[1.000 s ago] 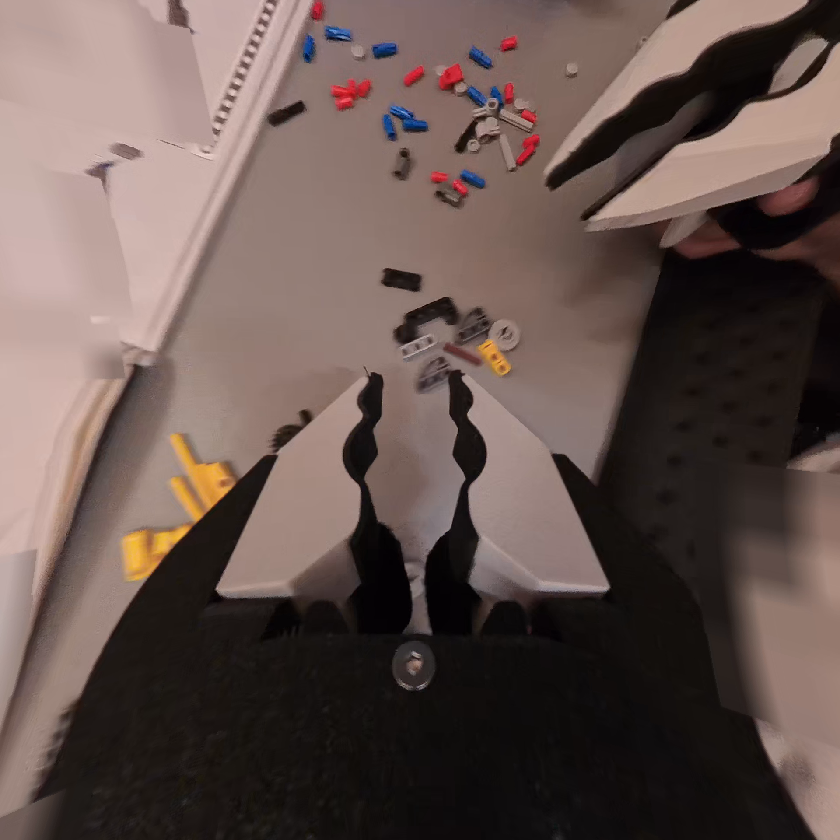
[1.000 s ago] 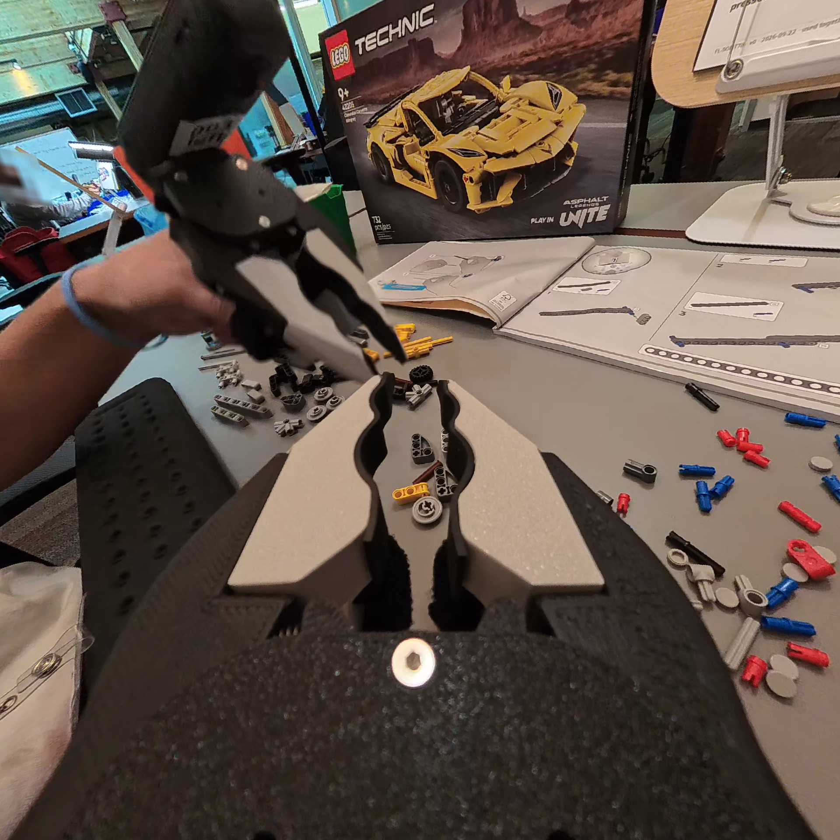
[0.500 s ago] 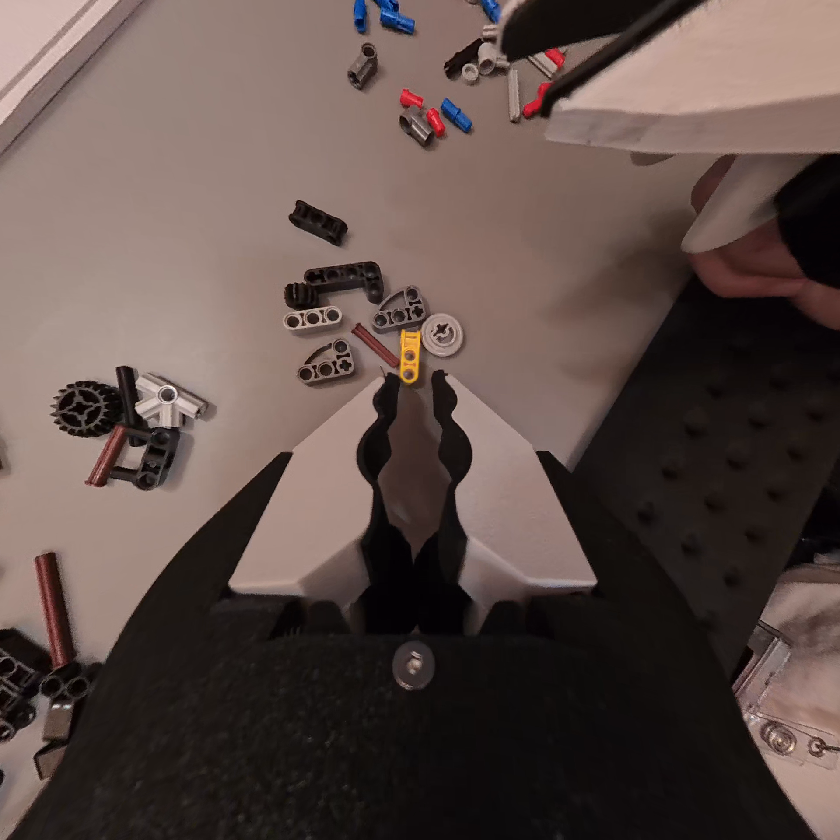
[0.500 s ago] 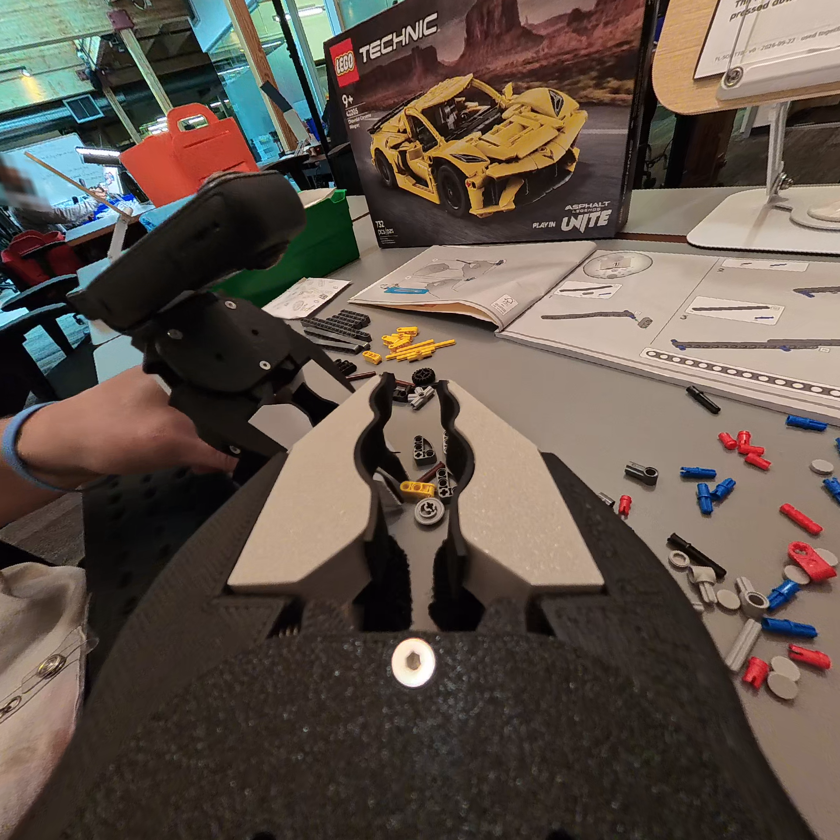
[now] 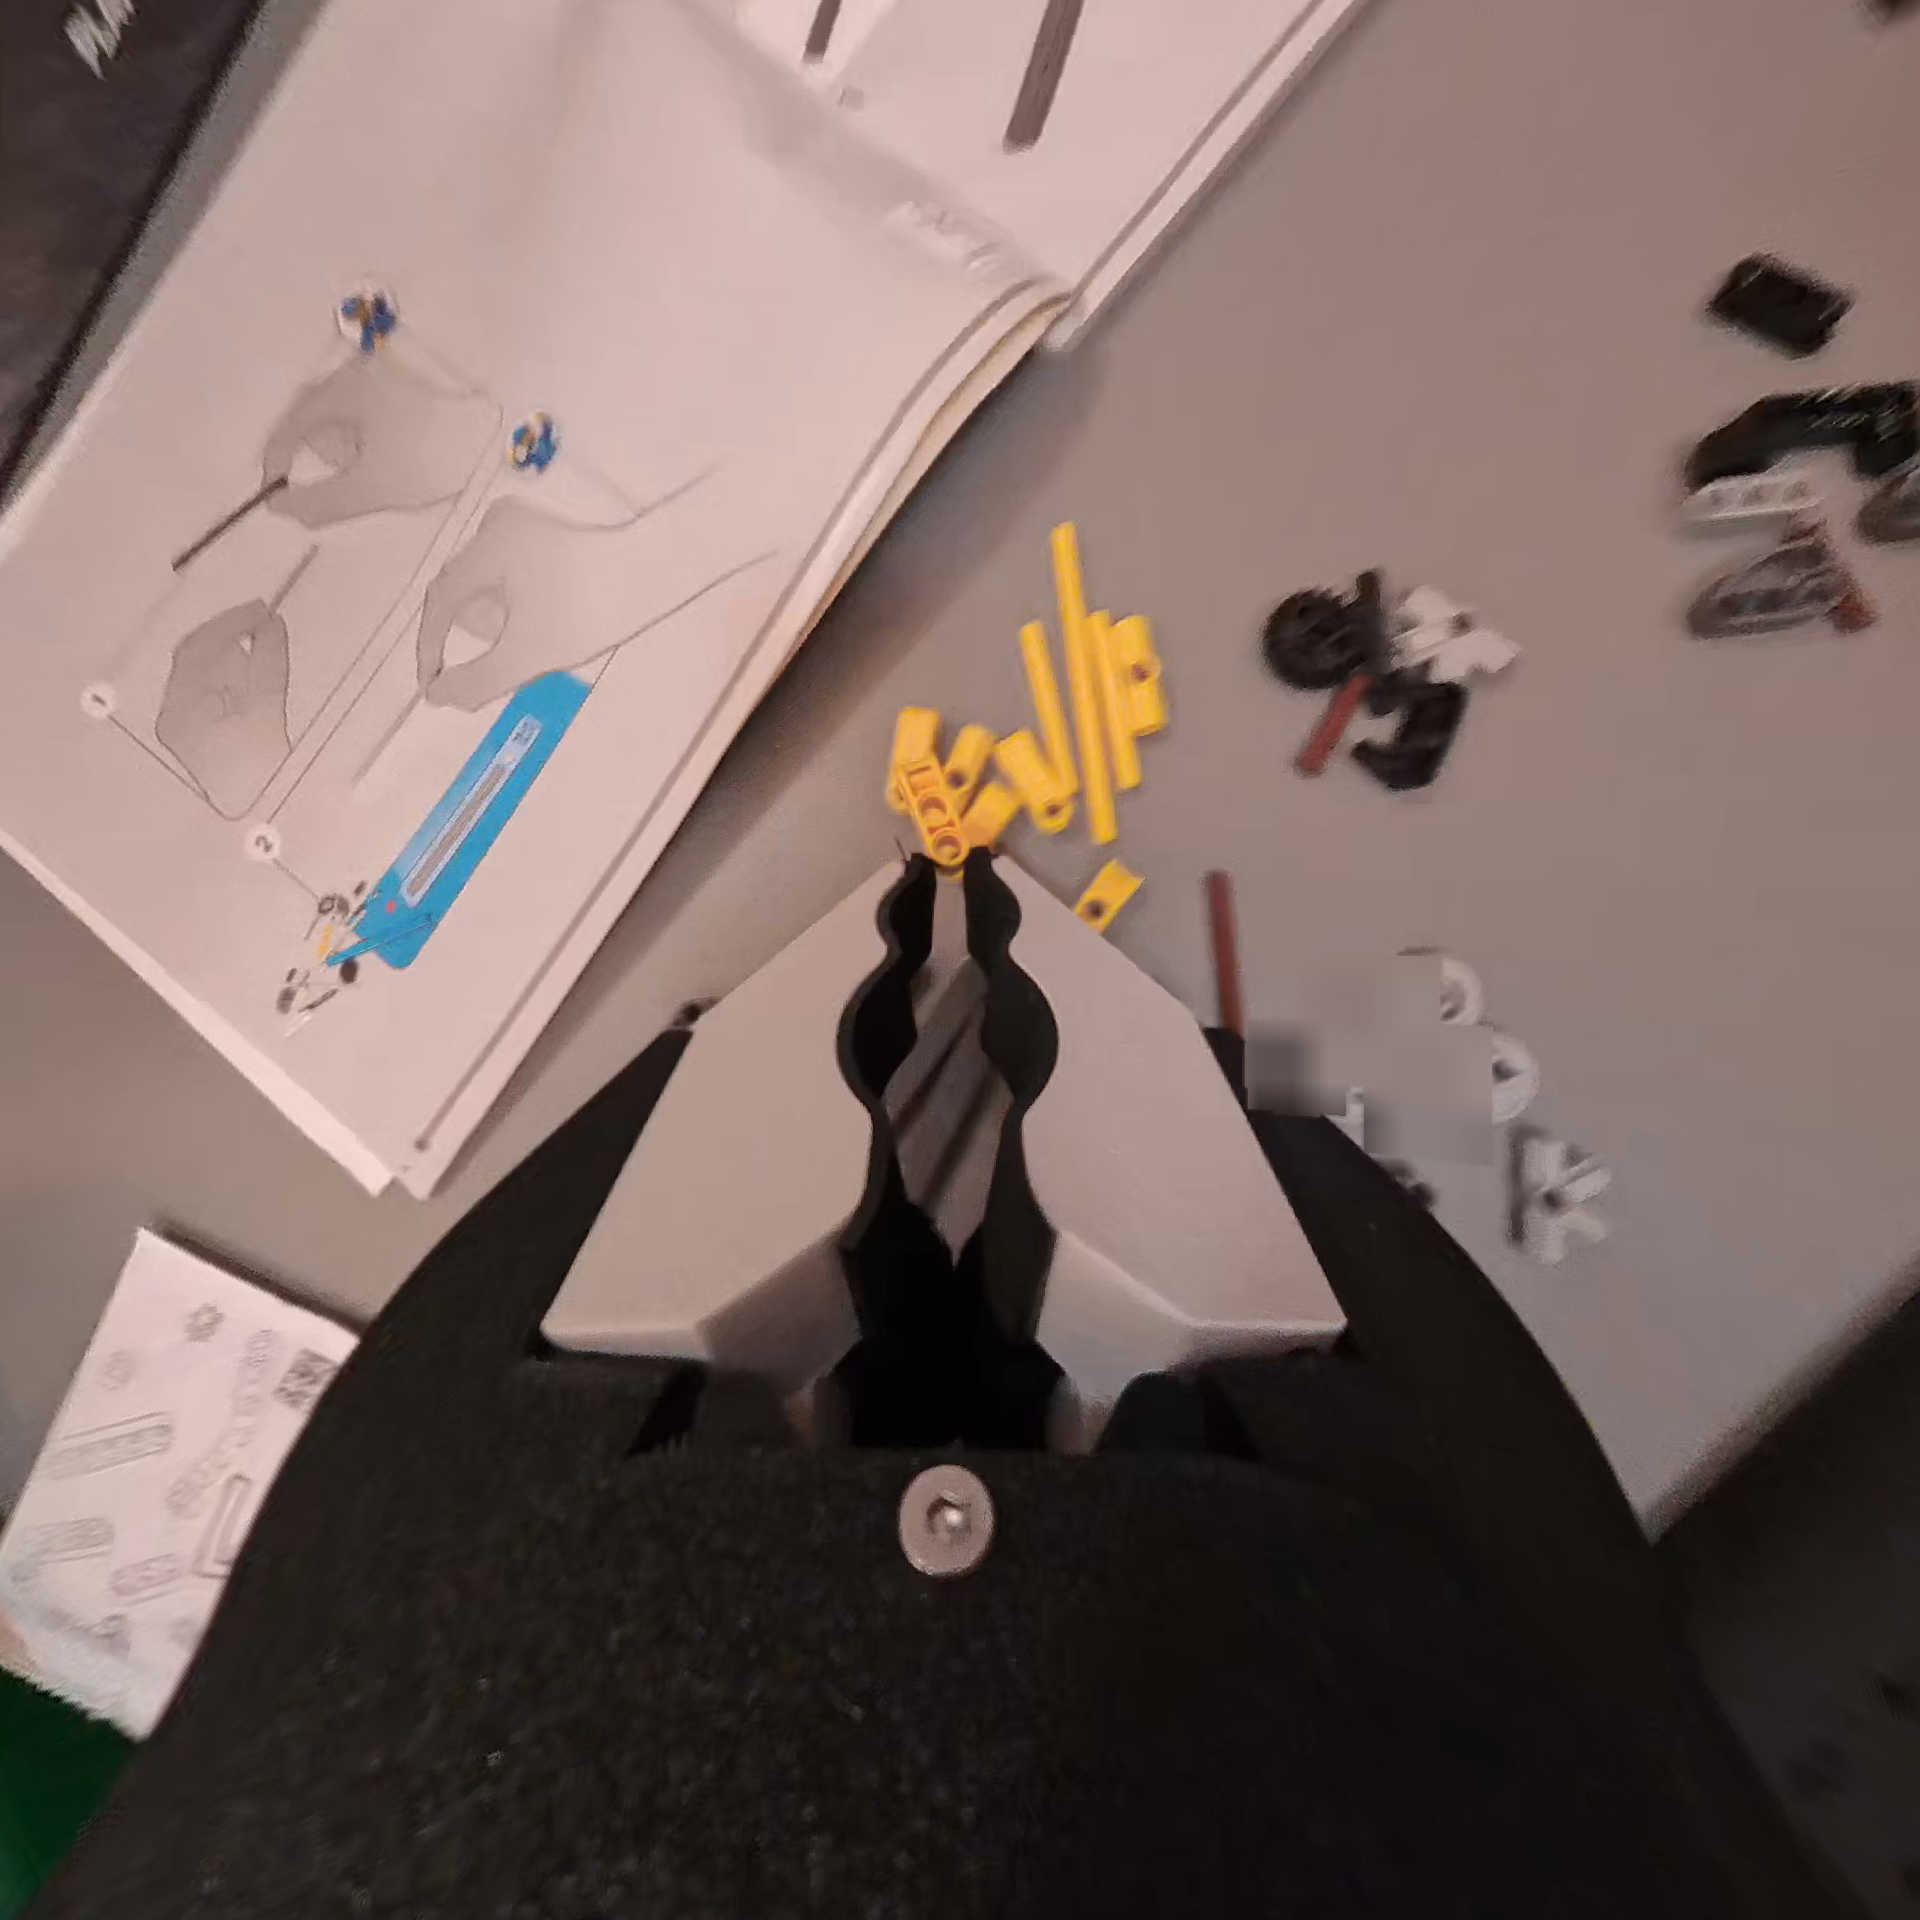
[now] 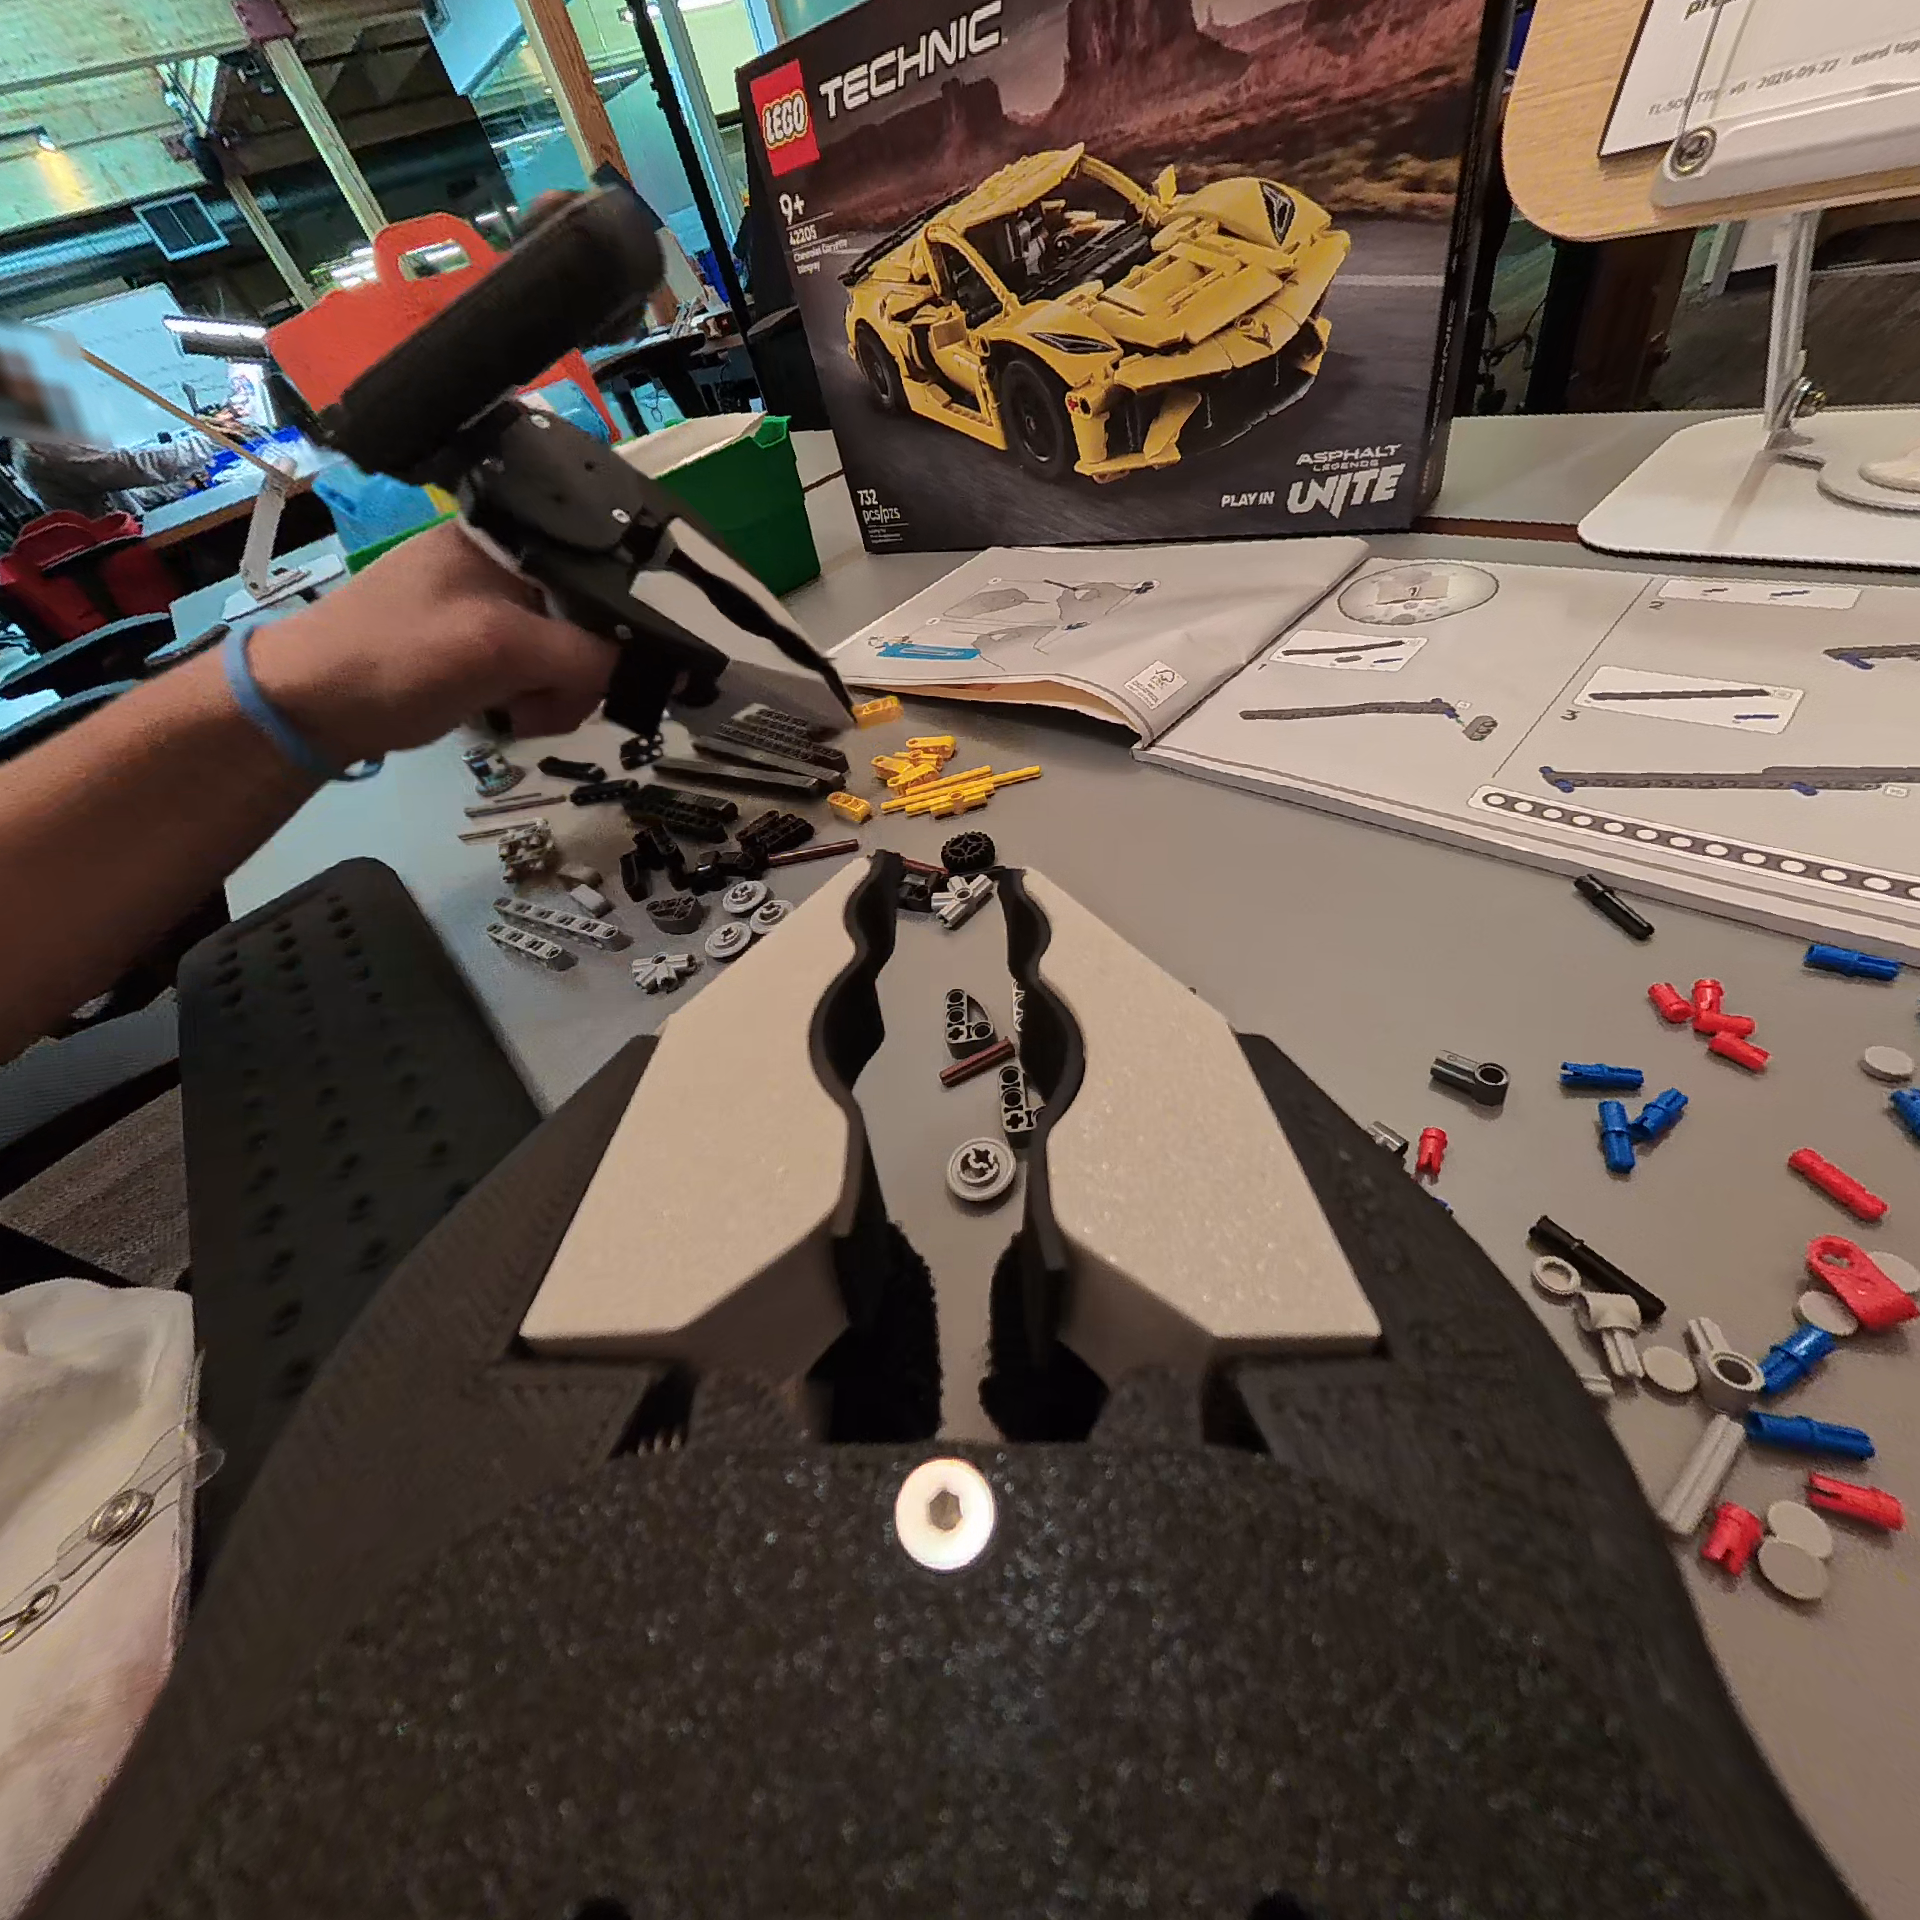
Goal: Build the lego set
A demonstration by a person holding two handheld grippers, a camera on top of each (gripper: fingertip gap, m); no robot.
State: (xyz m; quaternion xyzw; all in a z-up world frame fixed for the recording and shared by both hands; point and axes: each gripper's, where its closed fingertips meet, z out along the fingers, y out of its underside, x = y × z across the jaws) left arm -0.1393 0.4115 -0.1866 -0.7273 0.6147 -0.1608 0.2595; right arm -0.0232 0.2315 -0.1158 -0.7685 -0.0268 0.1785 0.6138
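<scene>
Left gripper point(image 5: 943, 871) is up off the grey worktop point(image 5: 1455, 364), its fingers point(image 5: 906, 914) drawn narrow around a small yellow beam point(image 5: 935, 816), pinched at the very tips. In the right wrist view the same gripper point(image 6: 857, 709) hangs above the parts with that yellow piece point(image 6: 878, 711) clear of the surface, a hand point(image 6: 436, 665) wrapped on its grip. Below it lies the yellow pile point(image 5: 1081, 686) of axles and connectors, just beside the open instruction booklet point(image 5: 520, 436), whose lower corner reaches close to the fingers.

Containers: a green bin point(image 6: 743, 499) stands at the far side left of the set's box point(image 6: 1122, 270); something pale shows at its rim, what it is I cannot tell. The box stands upright behind the booklet.

Right gripper point(image 6: 940, 883) hovers low, fingers point(image 6: 727, 1091) parted wide with nothing between them; through the gap lie grey connectors point(image 6: 968, 1023), a brown axle point(image 6: 977, 1062) and a grey round bush point(image 6: 980, 1166). A black gear point(image 6: 966, 854) sits just past the tips.

Room to move: a bare strip of worktop runs between the booklet's edge and the red and blue pins point(image 6: 1704, 1049) scattered right. Black and grey beams point(image 6: 748, 758) crowd the left, near the worktop's edge and a black perforated pad point(image 6: 312, 1039).
</scene>
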